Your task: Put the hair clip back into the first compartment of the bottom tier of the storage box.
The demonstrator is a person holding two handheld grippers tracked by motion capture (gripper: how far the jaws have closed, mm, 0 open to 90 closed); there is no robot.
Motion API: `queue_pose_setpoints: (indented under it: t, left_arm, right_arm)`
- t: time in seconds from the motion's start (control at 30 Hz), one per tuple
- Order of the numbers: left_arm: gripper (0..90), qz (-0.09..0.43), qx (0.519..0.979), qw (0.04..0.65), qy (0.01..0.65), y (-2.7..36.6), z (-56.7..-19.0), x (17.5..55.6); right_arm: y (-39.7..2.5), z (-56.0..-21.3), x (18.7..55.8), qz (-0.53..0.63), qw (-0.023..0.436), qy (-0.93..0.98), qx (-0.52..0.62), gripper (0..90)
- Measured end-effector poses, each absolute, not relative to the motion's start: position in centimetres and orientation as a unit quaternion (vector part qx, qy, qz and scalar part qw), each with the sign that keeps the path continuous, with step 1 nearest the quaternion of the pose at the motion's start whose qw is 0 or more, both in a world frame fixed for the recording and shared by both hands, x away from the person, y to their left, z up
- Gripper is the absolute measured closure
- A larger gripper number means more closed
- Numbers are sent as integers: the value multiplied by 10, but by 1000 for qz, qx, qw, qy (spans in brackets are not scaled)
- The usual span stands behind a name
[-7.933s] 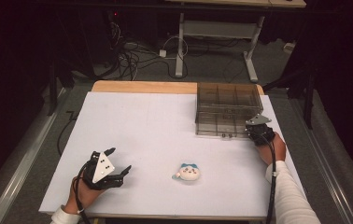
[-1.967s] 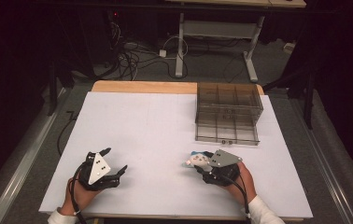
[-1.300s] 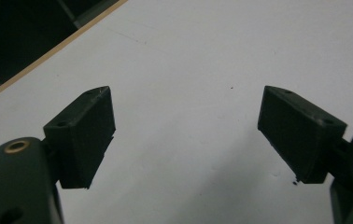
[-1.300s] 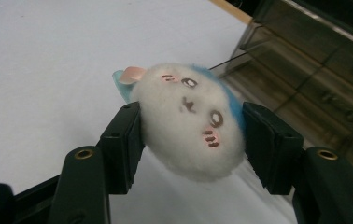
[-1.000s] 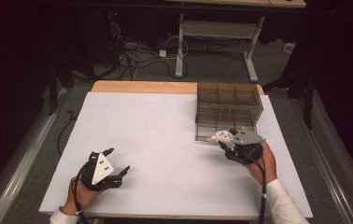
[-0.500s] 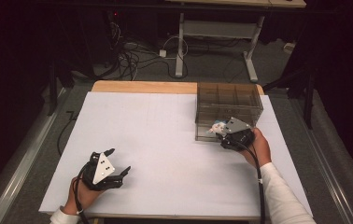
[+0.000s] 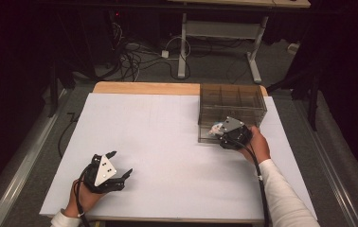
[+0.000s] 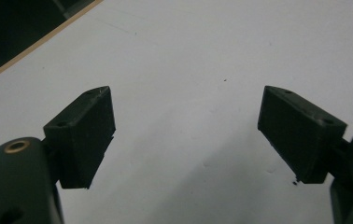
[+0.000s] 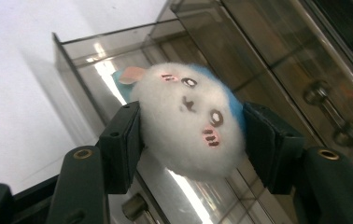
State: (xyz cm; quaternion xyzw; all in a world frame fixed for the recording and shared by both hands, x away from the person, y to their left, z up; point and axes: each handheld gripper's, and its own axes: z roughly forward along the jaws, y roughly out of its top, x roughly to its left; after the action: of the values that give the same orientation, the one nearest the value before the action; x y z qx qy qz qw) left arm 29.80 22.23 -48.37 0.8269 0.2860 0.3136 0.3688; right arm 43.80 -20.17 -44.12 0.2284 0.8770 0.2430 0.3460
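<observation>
Right gripper clamped on plush toy, directly above open drawer; left gripper spread wide, empty, far away.

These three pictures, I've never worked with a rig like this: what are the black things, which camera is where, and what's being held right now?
No robot arm here: a person holds a handheld two-jaw gripper in each hand at a white table.

The high view looks down from above the person's side. The left gripper rests low on the table; the right gripper reaches to a smoky clear plastic drawer box at the far right.

The other two pictures come from cameras riding on the grippers, looking along their black jaws. The left gripper view shows jaws wide apart over bare table, holding nothing. The right gripper view shows jaws clamped on either side of a small white-and-blue plush toy with a face, held above the box's pulled-out drawer.
</observation>
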Motion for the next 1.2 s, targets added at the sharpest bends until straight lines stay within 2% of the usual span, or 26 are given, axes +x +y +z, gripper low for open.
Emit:
queue_pose_setpoints:
  t: [0.4,0.67,0.73,0.9,1.03,1.2]
  left_arm:
    - [181,311,831,365,283,222,-484,298]
    - [181,312,831,363,282,222,-484,298]
    - [181,312,831,363,283,222,-484,298]
    - [181,313,831,363,283,223,-484,298]
    - [181,314,832,361,281,222,-484,297]
    - [181,313,833,360,281,222,-485,297]
  right_arm:
    - [-192,-439,444,259,312,888,217,404]
    - [-196,-439,447,291,284,876,258,390]
    - [-200,-437,445,312,282,864,278,457]
    - [-214,-428,439,363,277,829,322,721]
    - [-223,-426,437,372,286,813,345,818]
    - [-224,-434,441,349,280,817,362,855]
